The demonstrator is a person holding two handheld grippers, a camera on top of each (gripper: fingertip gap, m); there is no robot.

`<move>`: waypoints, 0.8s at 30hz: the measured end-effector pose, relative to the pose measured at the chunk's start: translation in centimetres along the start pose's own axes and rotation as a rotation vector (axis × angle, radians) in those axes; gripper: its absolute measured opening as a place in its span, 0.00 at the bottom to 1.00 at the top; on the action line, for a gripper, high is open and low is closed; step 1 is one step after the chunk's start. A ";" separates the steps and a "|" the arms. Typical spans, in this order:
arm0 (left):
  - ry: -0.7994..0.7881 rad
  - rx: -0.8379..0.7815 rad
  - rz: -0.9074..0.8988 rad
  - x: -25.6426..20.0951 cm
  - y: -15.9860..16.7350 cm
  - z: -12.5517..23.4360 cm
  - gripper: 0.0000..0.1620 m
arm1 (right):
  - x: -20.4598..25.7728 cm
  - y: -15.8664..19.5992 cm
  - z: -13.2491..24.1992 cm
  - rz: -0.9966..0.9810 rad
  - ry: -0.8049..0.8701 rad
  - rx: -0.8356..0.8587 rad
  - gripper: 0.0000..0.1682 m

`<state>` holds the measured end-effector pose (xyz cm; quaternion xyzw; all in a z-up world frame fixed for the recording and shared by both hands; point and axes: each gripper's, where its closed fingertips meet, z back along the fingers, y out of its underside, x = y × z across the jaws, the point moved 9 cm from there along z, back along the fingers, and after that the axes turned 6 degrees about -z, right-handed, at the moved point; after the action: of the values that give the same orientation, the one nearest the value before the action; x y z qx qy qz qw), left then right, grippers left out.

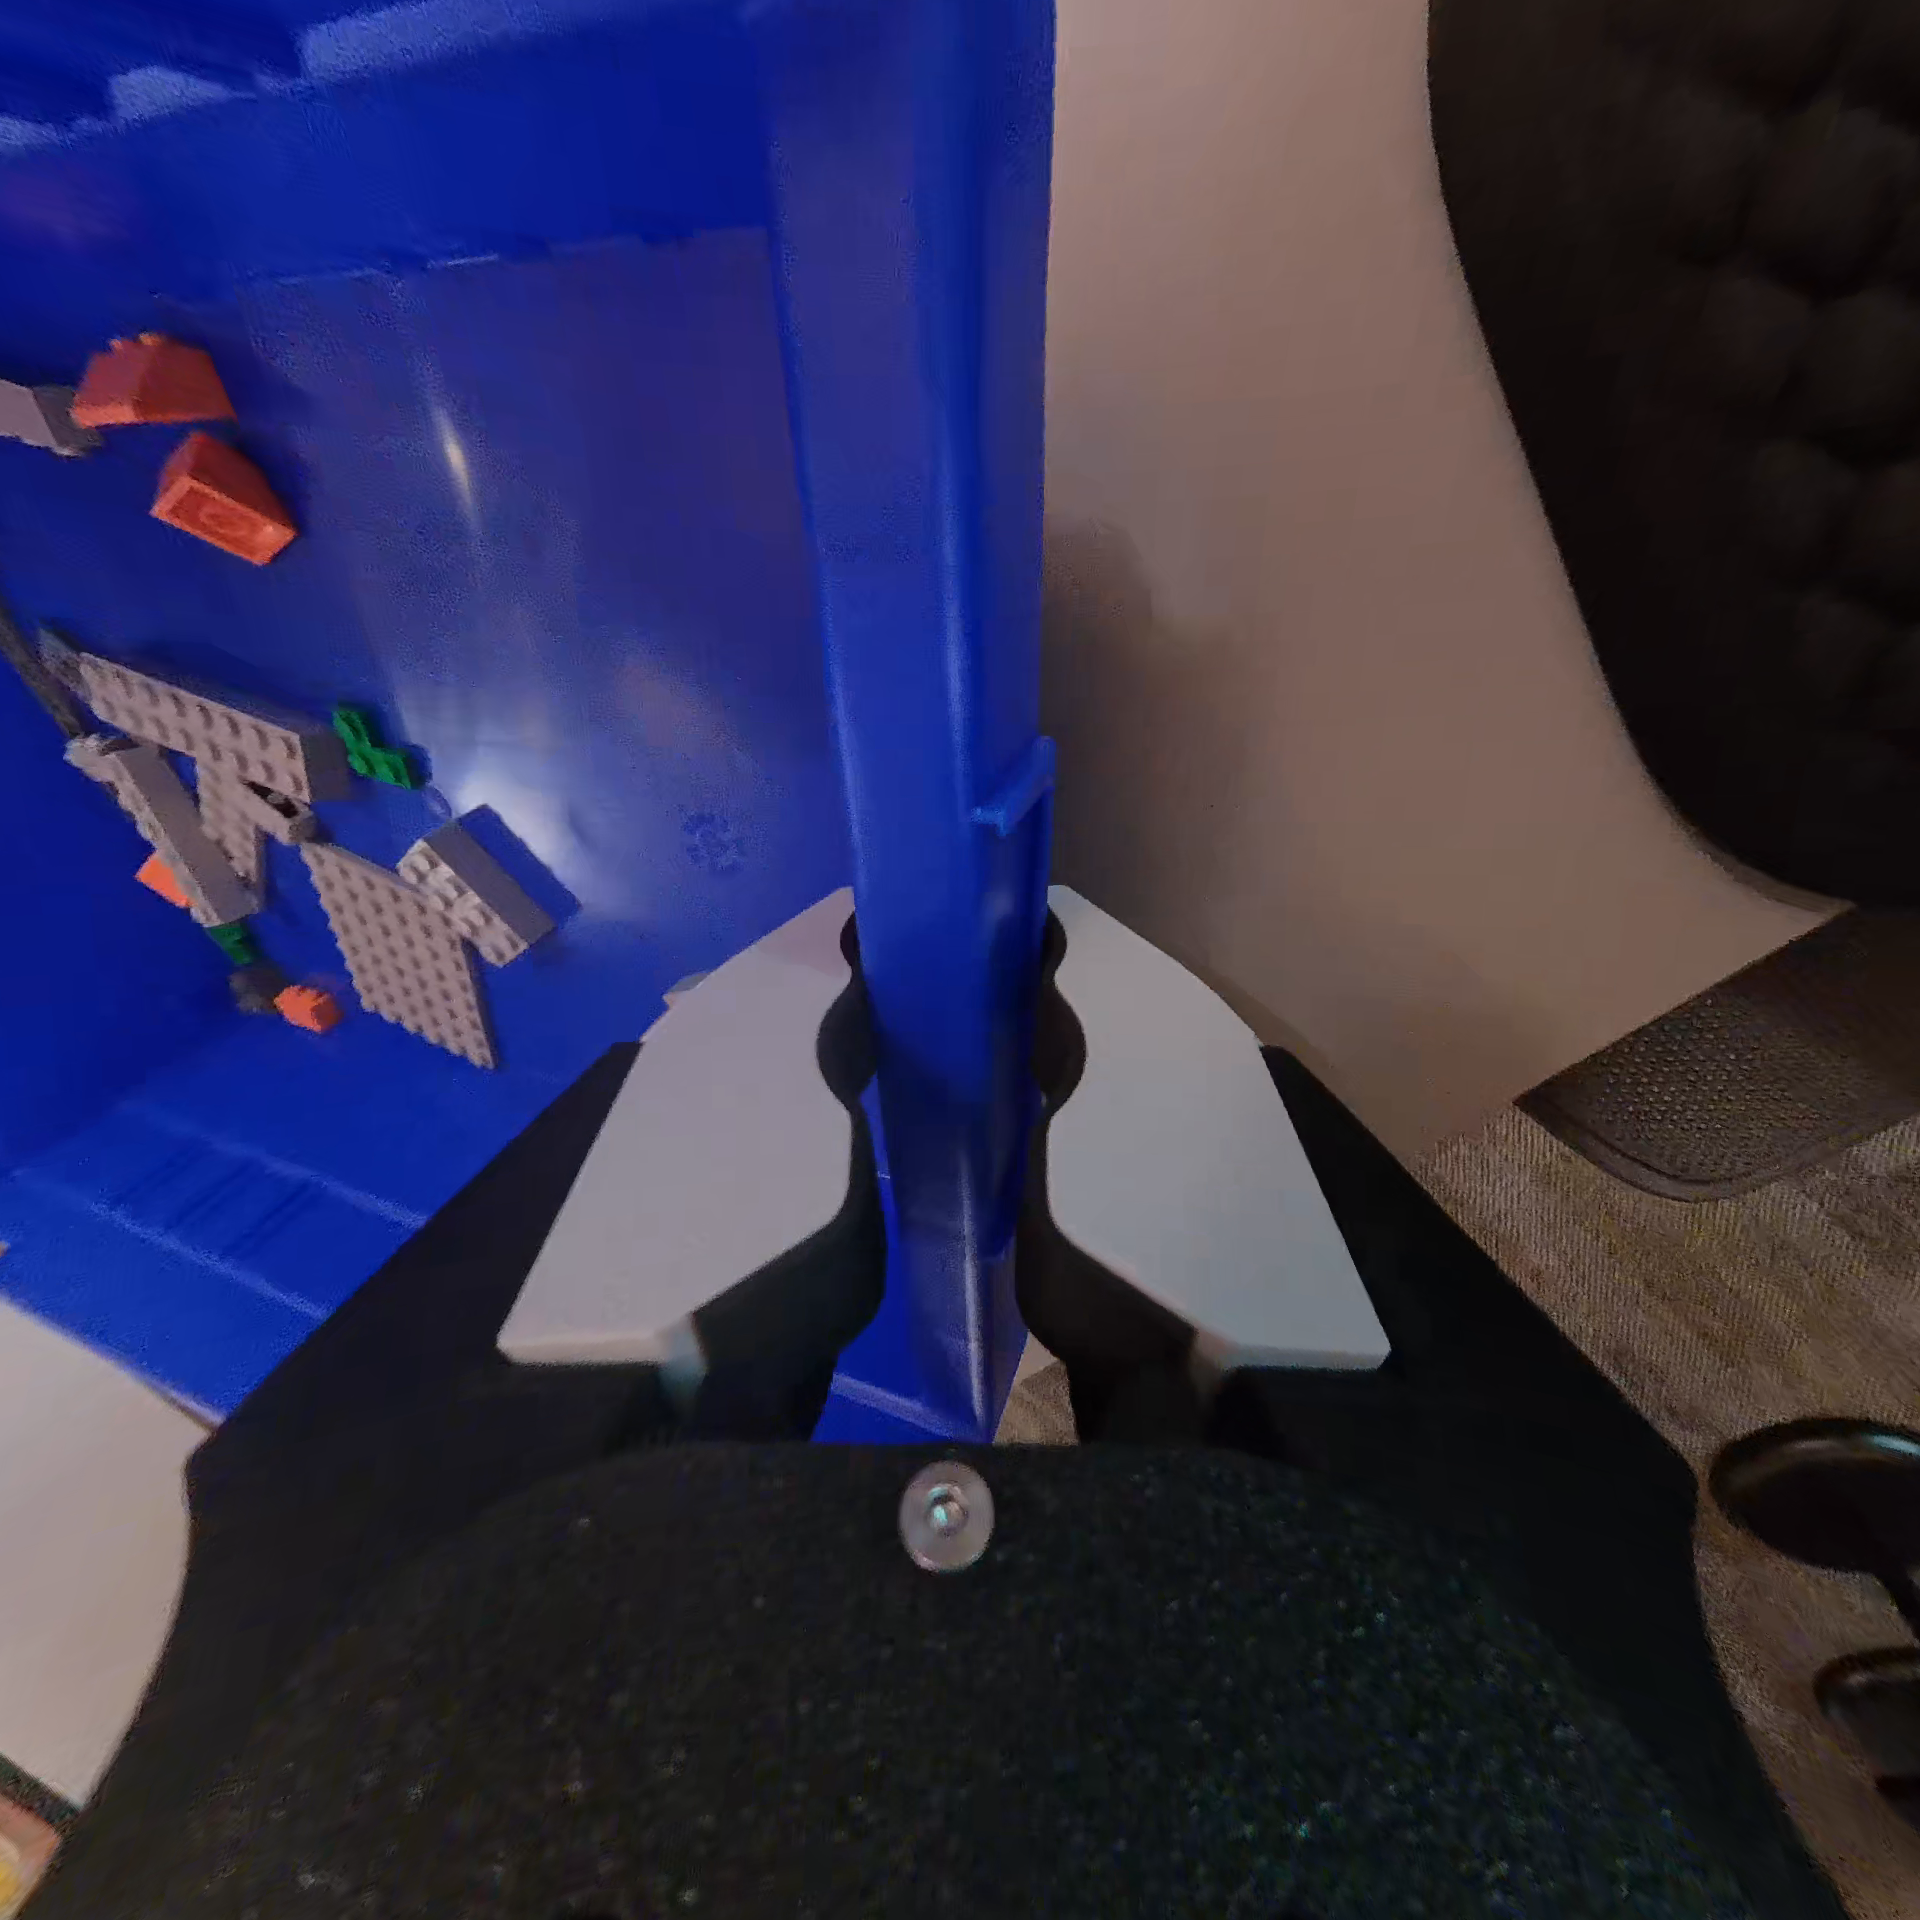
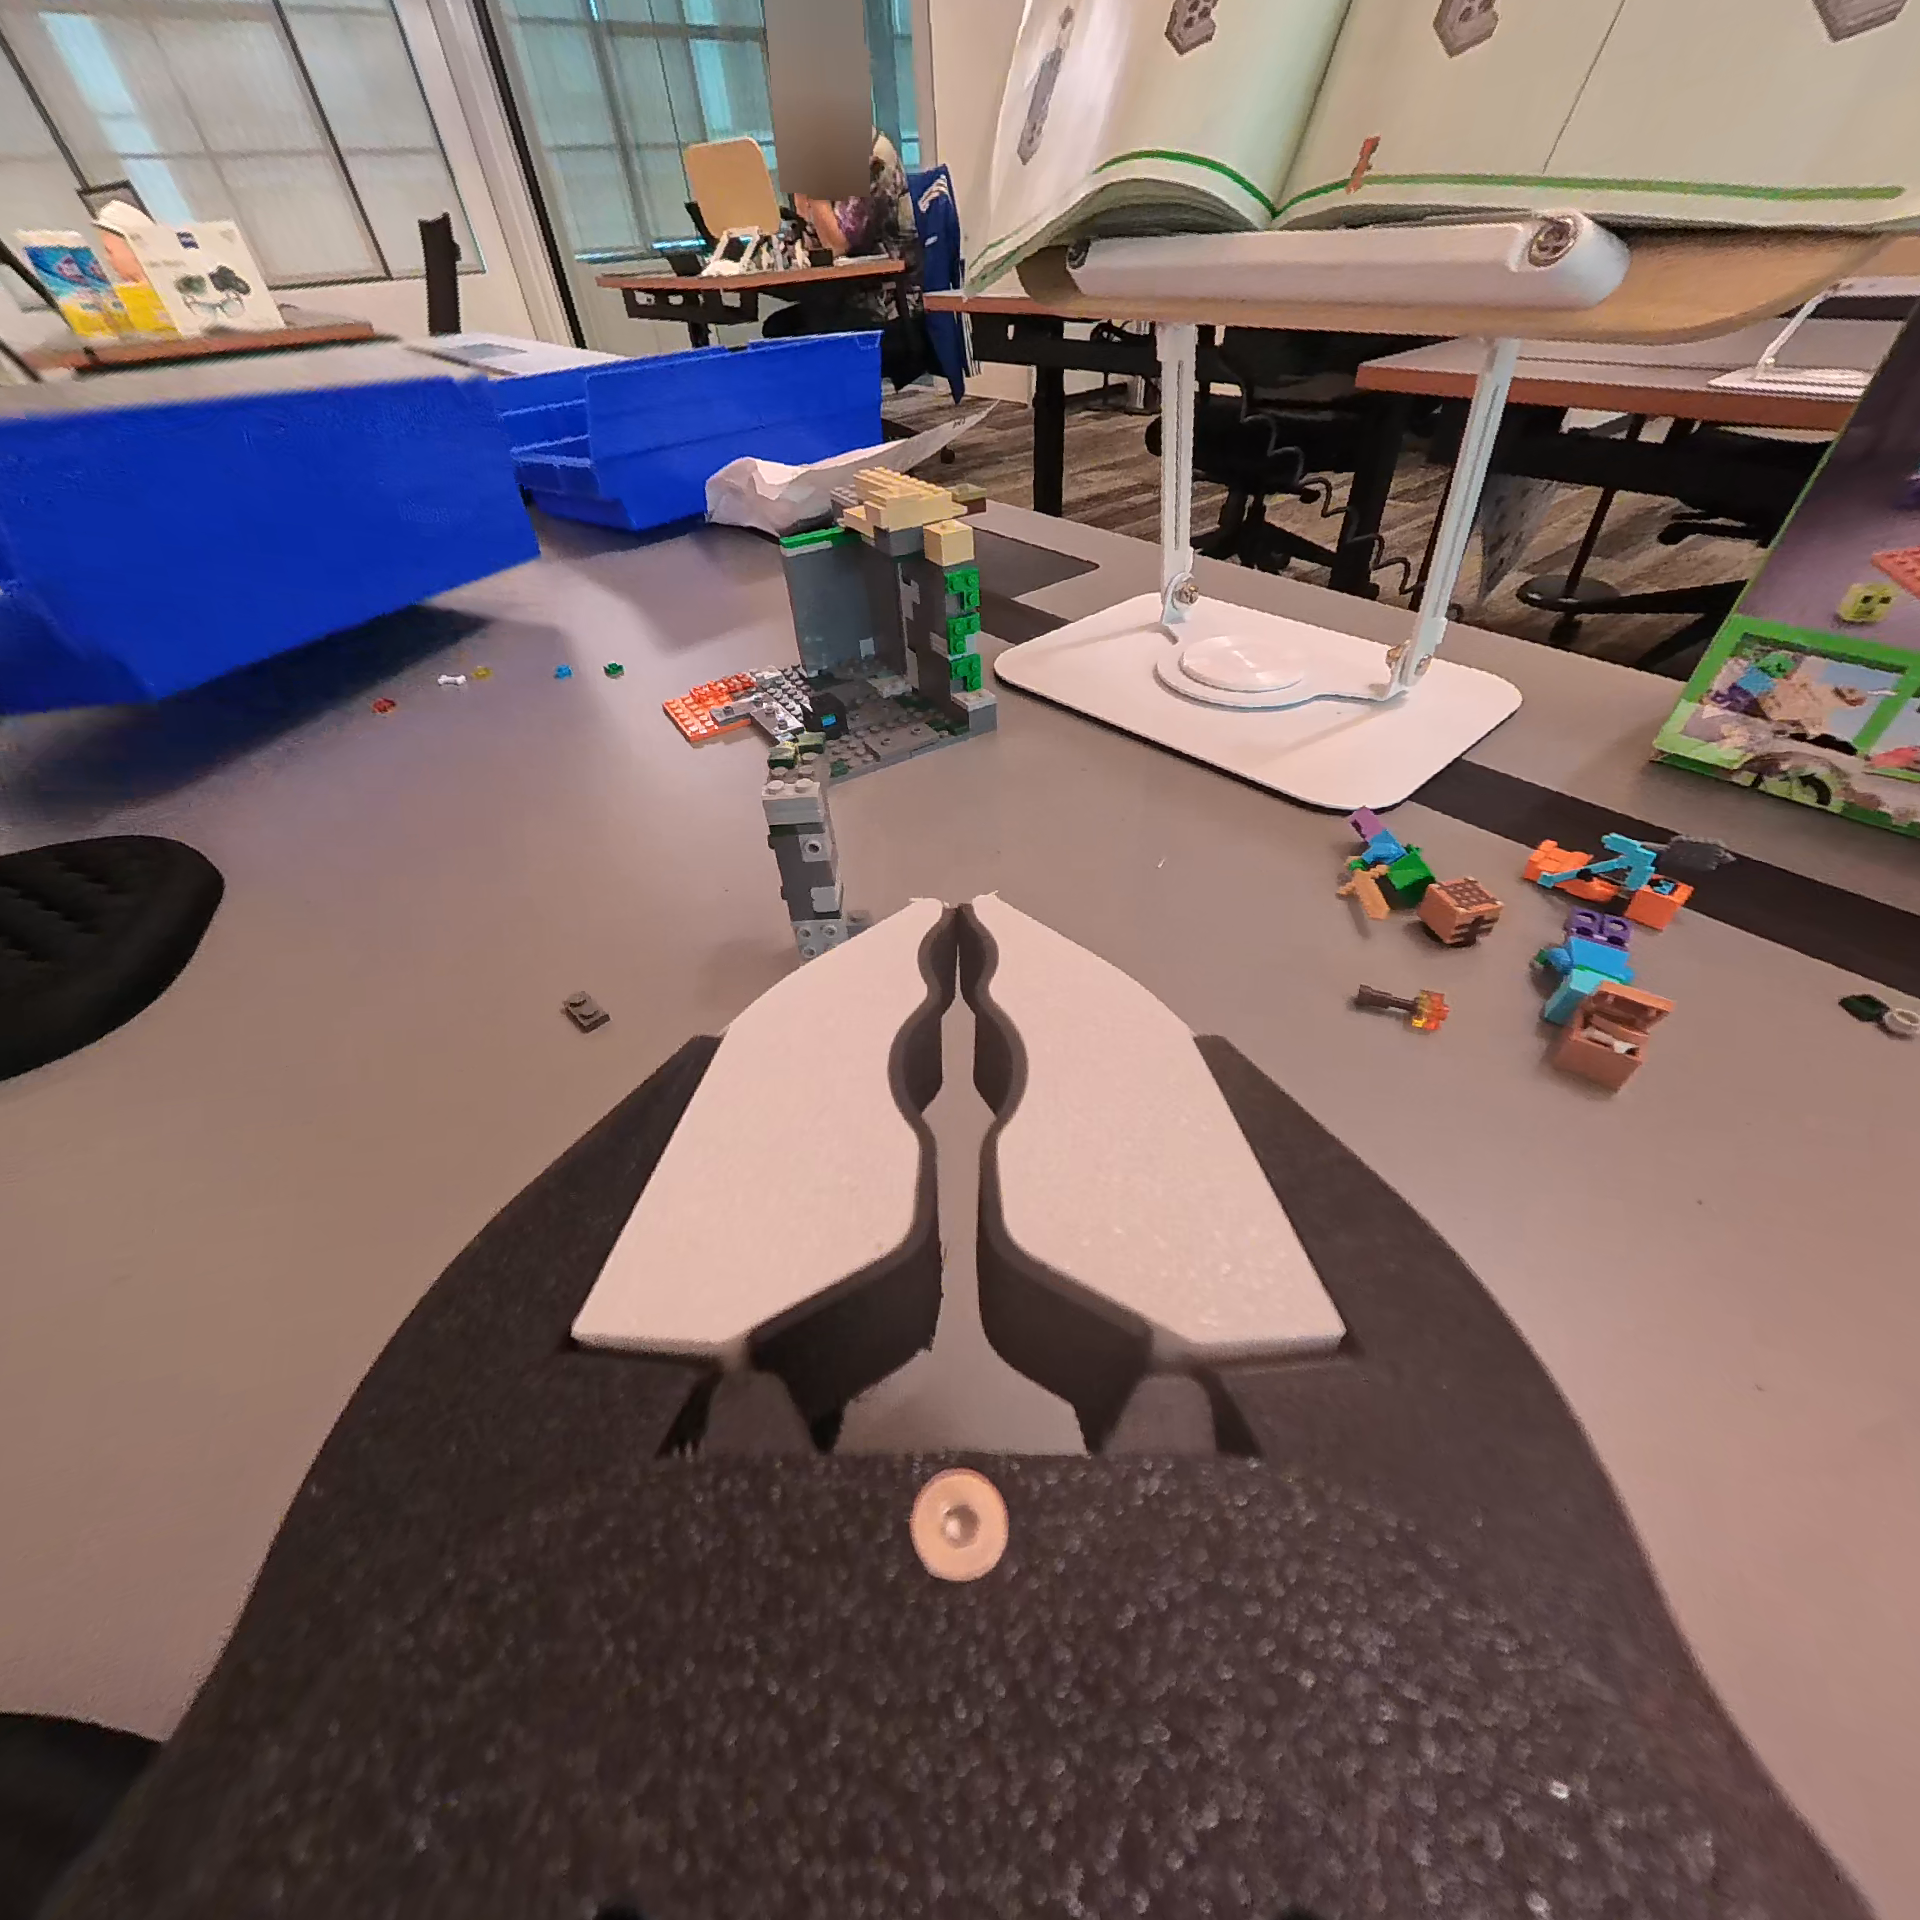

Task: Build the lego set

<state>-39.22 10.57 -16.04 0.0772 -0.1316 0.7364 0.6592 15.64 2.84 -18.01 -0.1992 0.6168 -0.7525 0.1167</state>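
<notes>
my left gripper (image 1: 951,1039) is clamped on the side wall of a blue plastic bin (image 1: 914,520), its wavy black pads pressed against both faces of the smooth, glossy wall. the wall runs straight away from me along my fingers. inside the bin, loose lego lies on the floor: studded grey plates (image 1: 405,935) with stepped edges, two red slope bricks (image 1: 223,499) and a small green piece (image 1: 374,743). the bin sits over a pale table, with a black mesh chair to the right.

my right gripper (image 2: 956,909) hangs above the matte grey table (image 2: 416,1091), fingertips nearly touching, nothing between them. ahead stands the lego build (image 2: 883,623), upright, grey walls with green bricks up one edge and a tan roof, on a dark studded base with an orange plate at its left. a grey brick column (image 2: 805,868) lies from the base toward me. right of it are scattered minifigure parts (image 2: 1403,883). a white stand (image 2: 1268,696) carries an open instruction booklet (image 2: 1351,104).
</notes>
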 end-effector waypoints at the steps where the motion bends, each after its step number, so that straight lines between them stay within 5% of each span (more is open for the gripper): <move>1: -0.009 -0.016 0.010 0.3 0.1 0.9 0.17 | 0.0 0.0 0.0 0.000 -0.001 0.001 0.00; 15: -0.211 0.157 -0.111 6.5 -0.7 15.4 0.18 | 0.2 0.1 -0.1 0.012 -0.005 0.009 0.00; 24: -0.160 0.189 -0.084 6.1 0.1 11.5 0.19 | 0.3 -0.1 0.1 0.016 -0.007 0.003 0.00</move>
<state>-40.79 12.96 -3.29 0.2029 -0.1102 0.7086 0.6667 15.47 2.62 -17.88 -0.1966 0.6168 -0.7518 0.1253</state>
